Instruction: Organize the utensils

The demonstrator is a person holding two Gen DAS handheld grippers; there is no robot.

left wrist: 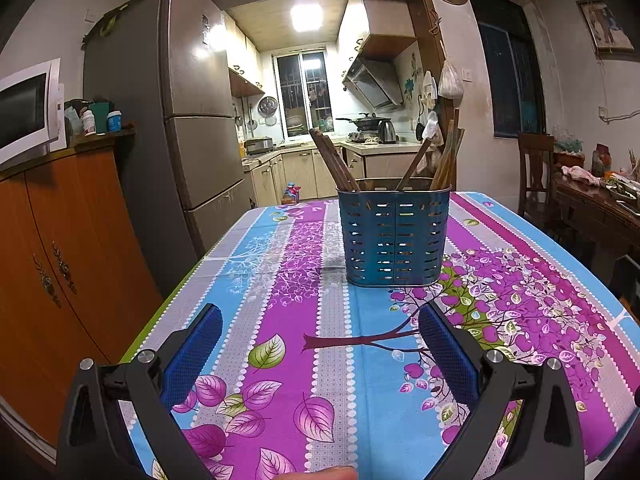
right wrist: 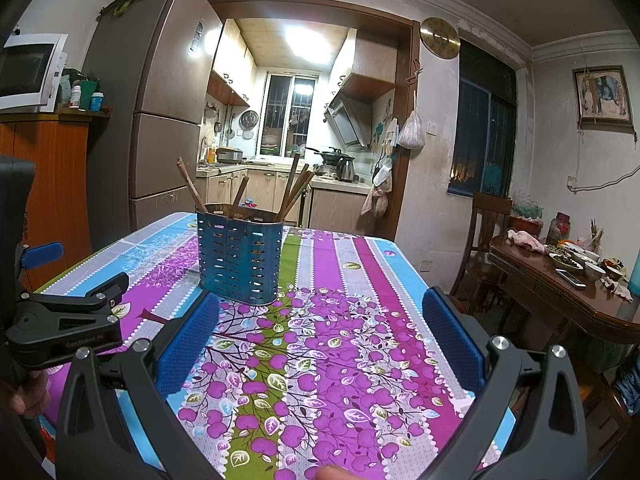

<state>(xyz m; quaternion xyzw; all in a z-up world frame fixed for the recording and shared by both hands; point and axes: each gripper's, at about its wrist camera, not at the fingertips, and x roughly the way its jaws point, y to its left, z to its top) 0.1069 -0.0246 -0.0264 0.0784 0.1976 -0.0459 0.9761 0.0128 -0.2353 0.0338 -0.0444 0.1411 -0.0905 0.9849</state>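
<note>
While both grippers hover empty, left gripper (left wrist: 320,320) and right gripper (right wrist: 320,308) jaws apart, I see chopsticks (left wrist: 336,164) already standing in blue holder (left wrist: 394,236) mid-bench (left wrist: 280,280). Looks finished; next I'd just back off.

holder (left wrist: 395,236) stands on the surface (left wrist: 280,320), ahead of my left hand-held gripper (left wrist: 320,340) | chopsticks (left wrist: 334,164) stand in holder, leaning left and right | my right hand-held gripper (right wrist: 320,344) sits right of holder | fridge (left wrist: 176,120) behind-left
</note>
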